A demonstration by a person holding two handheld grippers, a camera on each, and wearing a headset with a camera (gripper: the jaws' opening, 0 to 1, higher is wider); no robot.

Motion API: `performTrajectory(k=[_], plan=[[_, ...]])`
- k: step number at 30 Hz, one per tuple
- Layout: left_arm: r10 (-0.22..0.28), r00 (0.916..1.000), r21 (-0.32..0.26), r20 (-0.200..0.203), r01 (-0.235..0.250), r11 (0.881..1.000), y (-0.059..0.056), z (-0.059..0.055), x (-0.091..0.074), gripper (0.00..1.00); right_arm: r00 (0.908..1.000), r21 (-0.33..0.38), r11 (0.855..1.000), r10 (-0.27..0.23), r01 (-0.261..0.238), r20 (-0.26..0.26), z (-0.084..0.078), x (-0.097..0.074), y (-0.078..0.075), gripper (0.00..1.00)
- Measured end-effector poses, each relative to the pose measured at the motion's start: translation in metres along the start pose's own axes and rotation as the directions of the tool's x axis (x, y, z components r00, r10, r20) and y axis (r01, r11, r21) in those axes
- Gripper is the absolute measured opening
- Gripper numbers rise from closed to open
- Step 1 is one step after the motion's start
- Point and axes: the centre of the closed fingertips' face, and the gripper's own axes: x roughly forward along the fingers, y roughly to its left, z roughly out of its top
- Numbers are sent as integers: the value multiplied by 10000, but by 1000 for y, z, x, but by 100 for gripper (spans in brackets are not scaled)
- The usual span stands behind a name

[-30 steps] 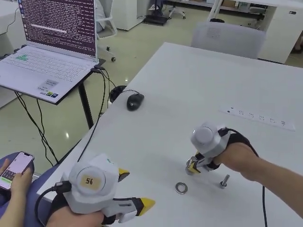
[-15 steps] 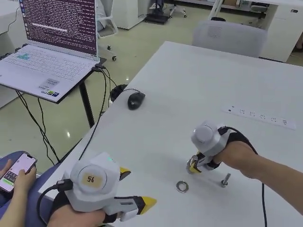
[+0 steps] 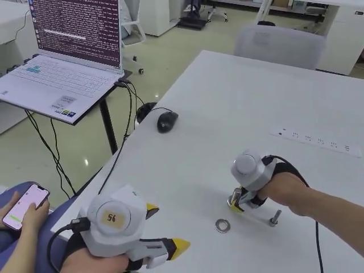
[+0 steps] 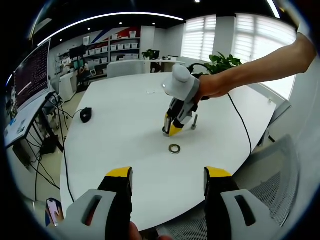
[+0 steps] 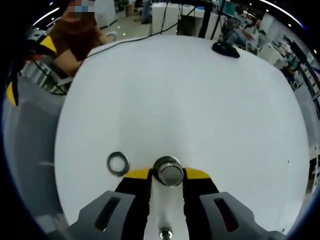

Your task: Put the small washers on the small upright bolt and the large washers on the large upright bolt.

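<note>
- My right claw [image 3: 235, 205] is closed around the large bolt [image 5: 168, 171]. In the right gripper view its round top sits between the two yellow tips, which press against it on either side. I cannot tell whether a washer already rings that top.
- I judge the grip is there to keep the bolt standing and centred, so nothing tips while the work goes on.
- My right hand comes in from the right side. The forearm lies low over the surface [image 3: 239, 102] and the claw points steeply down, with its tips right at the surface.
- The loose washer [image 3: 223, 226] lies flat just beside that claw on the near side, apart from both bolts. By its width I would guess it belongs on the large bolt, but that is only a guess.
- The small bolt [image 3: 275, 218] stands near my right hand on the far side from the washer. I see nothing on it.
- My left claw [image 3: 166, 227] is wide open and empty. It hangs low by the near edge of the surface, roughly level, aimed across at the washer and the held bolt.
- It is well apart from the work, so I judge it is waiting. Picking up the loose washer looks like the step not yet done.
</note>
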Motion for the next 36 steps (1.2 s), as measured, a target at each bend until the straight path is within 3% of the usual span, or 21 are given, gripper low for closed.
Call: performTrajectory(k=[4,16,22,26,29,36], plan=[[10,10000,20,1,-10,10000,0,0,0,57,10000,-179,9998,-10,9,-32,-2,-1,2,27],[-104,9999,188,60,103,9998,-3,5,2,57,9996,494,9986,-207,197,212,-9,-15,6,27],[-134,9999,256,99,131,9996,-6,7,2,57,9992,323,9993,-174,163,348,-7,-21,23,26],[-174,9998,307,112,171,9994,-8,7,2,57,9979,-45,9995,325,-323,563,-3,-19,46,26],[-186,9998,324,116,182,9993,-10,7,2,57,9973,-473,9972,594,-574,421,-4,-11,61,26],[-119,9999,282,96,117,9995,-10,4,-2,57,9975,-326,9976,614,-603,348,-3,4,69,27]])
